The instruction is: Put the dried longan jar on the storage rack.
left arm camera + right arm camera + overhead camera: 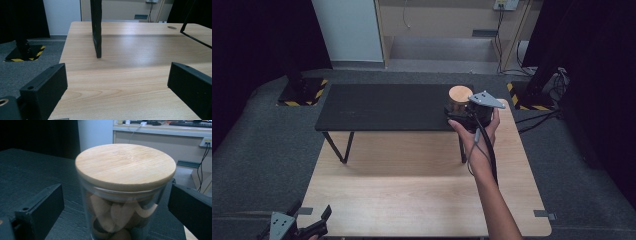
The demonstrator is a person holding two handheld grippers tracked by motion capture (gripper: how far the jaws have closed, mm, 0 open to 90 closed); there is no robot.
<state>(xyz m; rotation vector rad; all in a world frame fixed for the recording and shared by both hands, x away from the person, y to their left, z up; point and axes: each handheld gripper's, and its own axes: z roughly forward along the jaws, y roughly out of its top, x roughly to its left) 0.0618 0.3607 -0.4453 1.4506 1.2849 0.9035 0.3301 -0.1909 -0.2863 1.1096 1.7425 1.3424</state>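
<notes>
The jaws of the right gripper [460, 112] stand spread on either side of a jar [458, 101], seen in the high view at the right end of a low black shelf [382, 107] that stands on a pale wooden table [422, 195]. A hand [474, 132] holds this gripper from behind, with the forearm reaching in from the bottom edge and a cable trailing along it. The jar sits near the shelf's right front corner, and nothing else stands on the shelf around it. The left gripper [309, 225] rests low at the table's near left corner, well apart from the jar, its jaws spread with nothing between them. Grey carpet [257, 150] lies around the table.

In the left gripper view the two black jaws stand wide apart over bare table [125, 82]. Ahead, a black shelf leg [96, 27] stands upright on the wood, and a thin black bar [195, 37] slants in at the right.

In the right gripper view the jar [123, 202] is close, between the spread jaws; whether they touch the glass cannot be told. It stands upright on the dark, grained shelf top [30, 172]. The jar is clear glass with a round, flat, light wooden lid [125, 165] seated on its mouth. Through the wall show pale, rounded pieces packed together, with darker gaps between them.
</notes>
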